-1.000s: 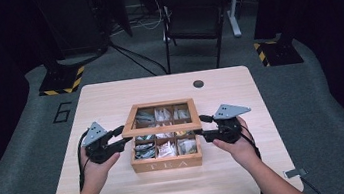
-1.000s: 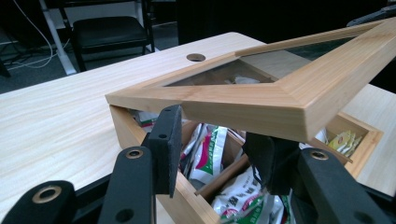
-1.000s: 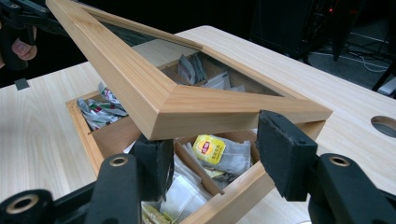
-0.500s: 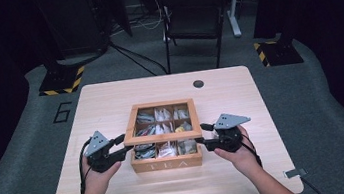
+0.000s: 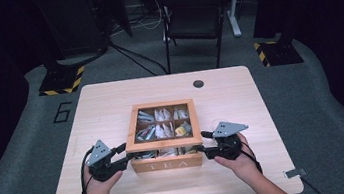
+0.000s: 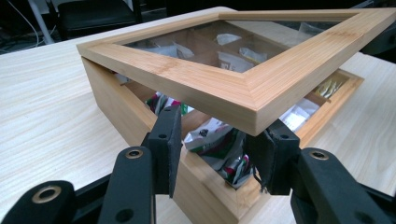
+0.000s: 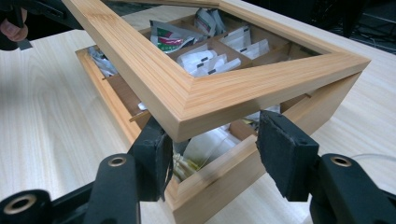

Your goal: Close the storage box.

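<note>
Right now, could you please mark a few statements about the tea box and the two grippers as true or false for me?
1. The lid of the tea box is raised at the front corners. True.
2. The lid is solid wood all over. False: it is a wooden frame around a clear pane, and the tea bags show through it.
3. The left gripper and the right gripper each have a front corner of the lid between their jaws. True.
4. The box stands on the floor. False: it stands on the wooden table.
5. The box is empty. False: its compartments hold tea bags.
</note>
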